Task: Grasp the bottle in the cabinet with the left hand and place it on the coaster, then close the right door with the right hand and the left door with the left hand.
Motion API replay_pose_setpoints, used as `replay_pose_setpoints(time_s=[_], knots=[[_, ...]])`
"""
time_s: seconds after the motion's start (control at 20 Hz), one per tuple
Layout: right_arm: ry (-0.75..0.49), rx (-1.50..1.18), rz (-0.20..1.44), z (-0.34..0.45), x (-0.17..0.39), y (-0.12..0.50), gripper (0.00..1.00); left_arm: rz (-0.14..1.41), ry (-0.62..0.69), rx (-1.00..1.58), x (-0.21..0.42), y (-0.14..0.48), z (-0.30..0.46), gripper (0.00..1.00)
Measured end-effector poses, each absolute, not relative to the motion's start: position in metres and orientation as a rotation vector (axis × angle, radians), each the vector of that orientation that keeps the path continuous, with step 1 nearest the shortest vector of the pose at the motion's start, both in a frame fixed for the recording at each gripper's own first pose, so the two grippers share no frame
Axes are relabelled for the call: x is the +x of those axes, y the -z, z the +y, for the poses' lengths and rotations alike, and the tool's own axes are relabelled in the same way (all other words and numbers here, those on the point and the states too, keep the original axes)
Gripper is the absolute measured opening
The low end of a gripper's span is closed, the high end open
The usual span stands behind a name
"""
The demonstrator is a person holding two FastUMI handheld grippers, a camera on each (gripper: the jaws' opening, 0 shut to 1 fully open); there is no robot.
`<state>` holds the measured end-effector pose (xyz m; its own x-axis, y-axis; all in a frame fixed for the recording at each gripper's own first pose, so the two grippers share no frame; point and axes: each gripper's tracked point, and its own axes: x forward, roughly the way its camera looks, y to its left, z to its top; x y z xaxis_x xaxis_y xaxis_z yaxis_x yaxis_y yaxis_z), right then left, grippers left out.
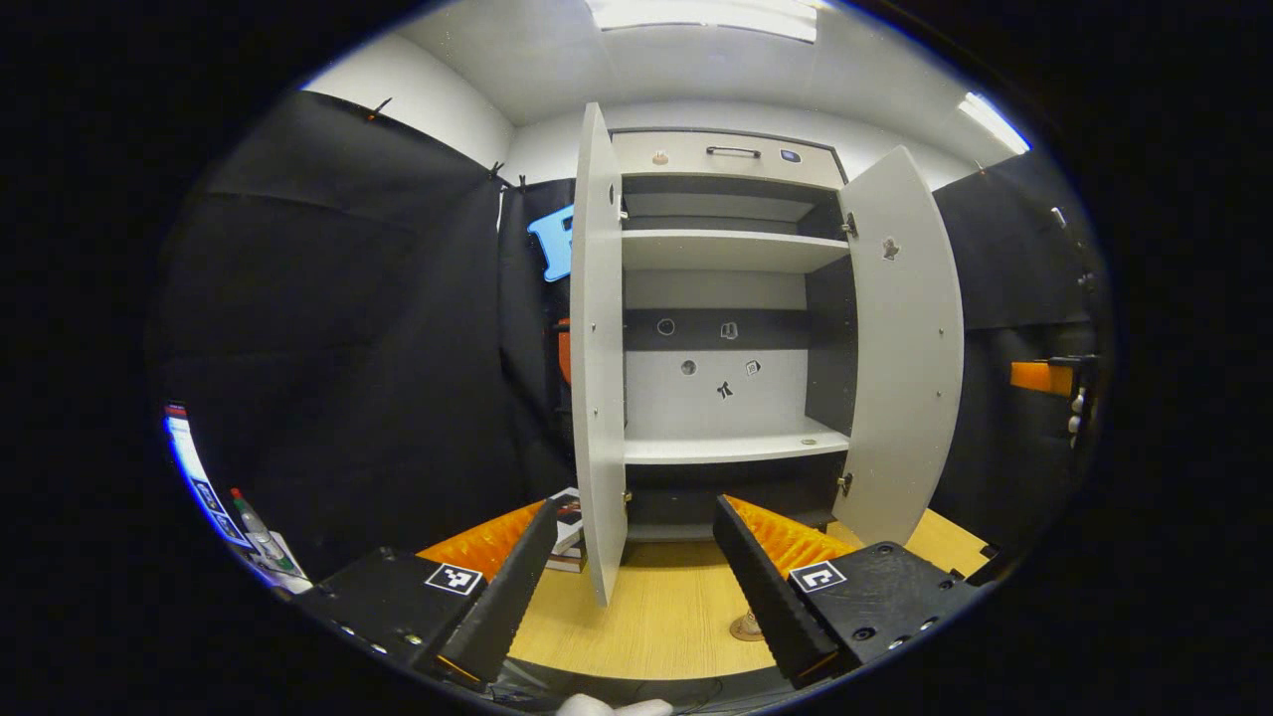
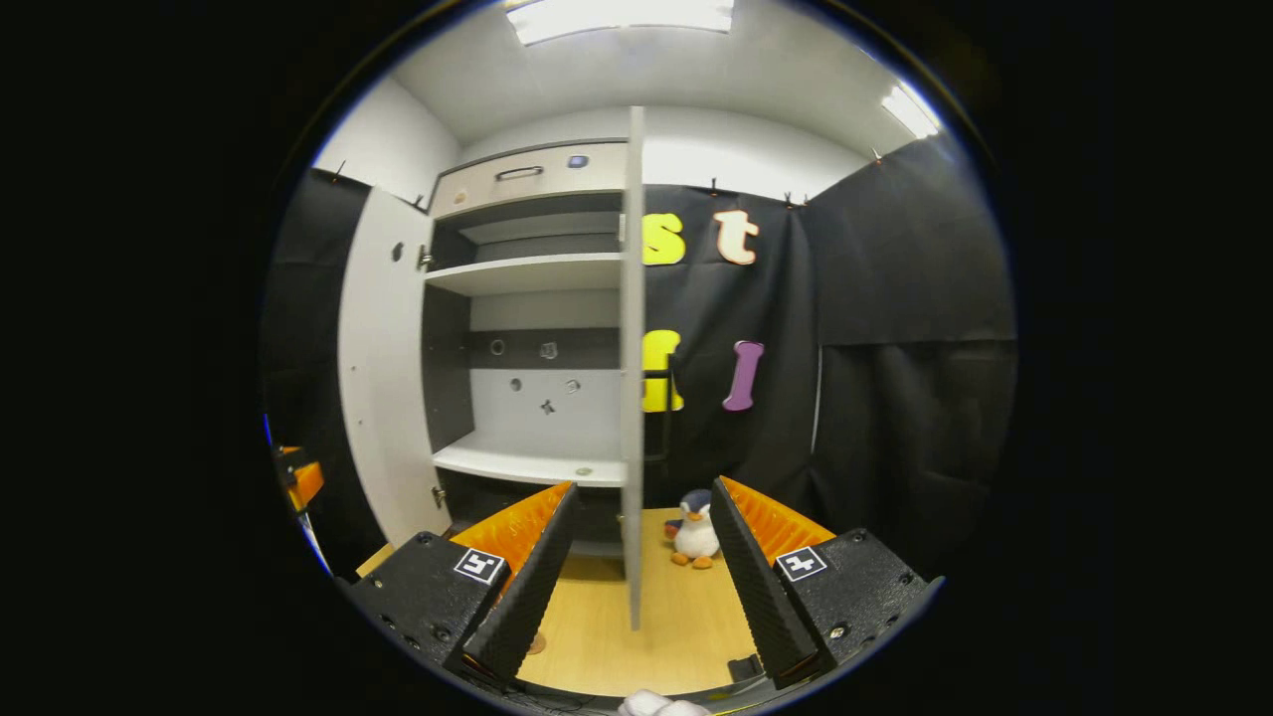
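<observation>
The left tongs (image 1: pixel 636 509) are spread wide and hold nothing, and so are the right tongs (image 2: pixel 643 487). Ahead of both stands the cabinet (image 1: pixel 726 251) with its left door (image 1: pixel 597 378) and right door (image 1: pixel 910 348) swung open. The right gripper view shows a toy penguin (image 2: pixel 694 529) on the table (image 2: pixel 686 617), between the fingers and past the right door's edge. The left gripper view shows books (image 1: pixel 567 532) just left of the left door. The coaster (image 1: pixel 746 626) lies low by the left tongs' right finger, half hidden, so it is hard to make out.
</observation>
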<state>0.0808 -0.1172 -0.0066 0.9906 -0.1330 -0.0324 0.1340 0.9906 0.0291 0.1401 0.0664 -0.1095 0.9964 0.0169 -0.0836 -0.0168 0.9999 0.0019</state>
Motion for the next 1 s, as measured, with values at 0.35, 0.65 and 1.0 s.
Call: replay_pose_setpoints(time_s=[0.35, 0.65, 1.0], knots=[[0.151, 0.026, 0.063, -0.189, 0.171, -0.009, 0.82, 0.088, -0.082, -0.033, 0.126, 0.101, 0.059, 0.96], [0.02, -0.006, 0.077, -0.185, 0.232, -0.013, 0.82, 0.096, -0.191, -0.04, 0.111, 0.098, 0.055, 0.96], [-0.031, -0.042, 0.087, -0.167, 0.239, -0.017, 0.8, 0.095, -0.275, -0.034, 0.101, 0.099, 0.043, 0.96]])
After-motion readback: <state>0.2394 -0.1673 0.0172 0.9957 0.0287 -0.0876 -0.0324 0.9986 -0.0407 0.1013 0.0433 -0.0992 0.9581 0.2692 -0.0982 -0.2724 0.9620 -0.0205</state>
